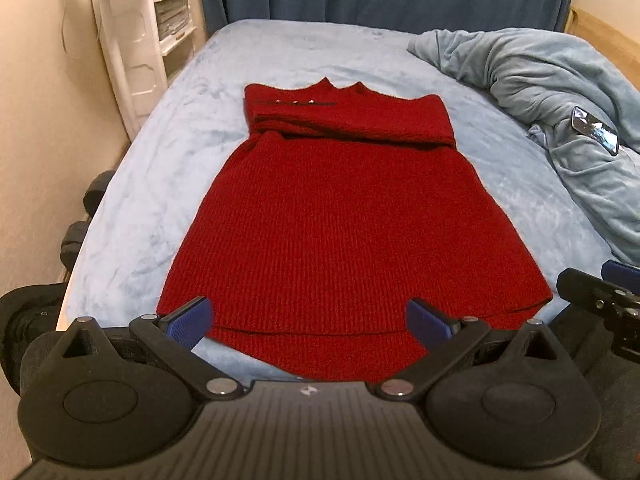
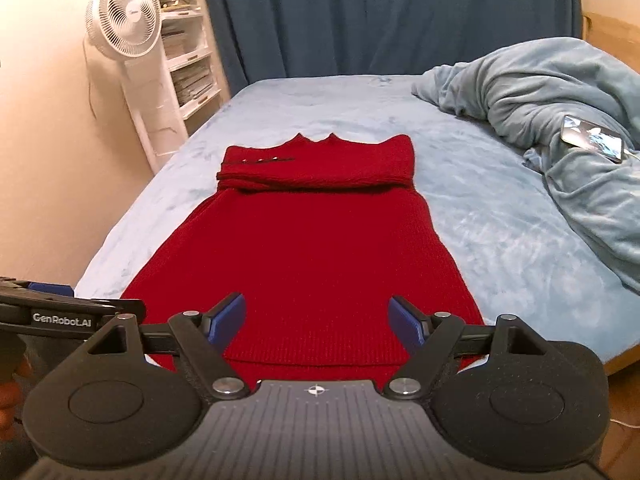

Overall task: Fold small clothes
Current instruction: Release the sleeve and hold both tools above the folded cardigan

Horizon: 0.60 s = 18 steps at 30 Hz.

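A red knitted dress (image 1: 344, 216) lies flat on the light blue bed (image 1: 160, 168), its hem toward me and its sleeves folded across the chest into a band at the far end. My left gripper (image 1: 308, 320) hovers open above the near hem, nothing between its blue pads. In the right wrist view the same dress (image 2: 312, 240) stretches away from my right gripper (image 2: 318, 318), which is also open above the hem with nothing between its fingers. Part of the right gripper (image 1: 600, 300) shows at the right edge of the left wrist view, and the left gripper (image 2: 60, 312) shows at the left edge of the right wrist view.
A crumpled blue blanket (image 1: 560, 92) is heaped at the right of the bed with a phone (image 1: 596, 130) lying on it. A white fan (image 2: 124, 28) and white shelves (image 2: 188, 52) stand by the wall on the left. Dark blue curtains (image 2: 380, 16) hang behind the bed.
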Motion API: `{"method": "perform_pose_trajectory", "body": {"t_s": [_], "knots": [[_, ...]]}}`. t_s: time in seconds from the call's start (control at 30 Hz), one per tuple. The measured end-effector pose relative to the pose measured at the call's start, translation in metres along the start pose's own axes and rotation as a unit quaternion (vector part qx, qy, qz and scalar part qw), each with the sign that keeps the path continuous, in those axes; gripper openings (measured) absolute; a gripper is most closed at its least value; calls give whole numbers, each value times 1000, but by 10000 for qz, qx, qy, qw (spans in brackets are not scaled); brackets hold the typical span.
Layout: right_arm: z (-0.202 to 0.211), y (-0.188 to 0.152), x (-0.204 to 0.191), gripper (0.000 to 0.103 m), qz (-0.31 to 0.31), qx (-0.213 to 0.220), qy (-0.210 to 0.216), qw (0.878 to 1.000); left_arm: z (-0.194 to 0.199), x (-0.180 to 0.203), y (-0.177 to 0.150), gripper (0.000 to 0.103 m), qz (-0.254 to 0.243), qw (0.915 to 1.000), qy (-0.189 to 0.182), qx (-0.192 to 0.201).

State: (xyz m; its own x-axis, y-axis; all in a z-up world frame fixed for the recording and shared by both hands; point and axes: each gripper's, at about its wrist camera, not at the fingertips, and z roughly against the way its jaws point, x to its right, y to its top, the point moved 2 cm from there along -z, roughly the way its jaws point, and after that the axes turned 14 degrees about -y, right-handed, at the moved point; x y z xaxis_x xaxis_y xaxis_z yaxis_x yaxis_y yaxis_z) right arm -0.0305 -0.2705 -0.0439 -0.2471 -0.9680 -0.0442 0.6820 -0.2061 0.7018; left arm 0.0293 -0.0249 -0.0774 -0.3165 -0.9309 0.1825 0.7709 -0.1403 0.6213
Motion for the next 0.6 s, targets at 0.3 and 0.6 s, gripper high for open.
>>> {"method": "perform_pose_trajectory", "body": {"t_s": [0.3, 0.6], "knots": [[5, -4, 0, 80, -36, -2, -12, 10000, 6, -5, -1, 103, 93, 9999, 33, 17], [-3, -6, -1, 80, -41, -150, -20, 9999, 5, -11, 2, 103, 104, 9999, 64, 6]]}}
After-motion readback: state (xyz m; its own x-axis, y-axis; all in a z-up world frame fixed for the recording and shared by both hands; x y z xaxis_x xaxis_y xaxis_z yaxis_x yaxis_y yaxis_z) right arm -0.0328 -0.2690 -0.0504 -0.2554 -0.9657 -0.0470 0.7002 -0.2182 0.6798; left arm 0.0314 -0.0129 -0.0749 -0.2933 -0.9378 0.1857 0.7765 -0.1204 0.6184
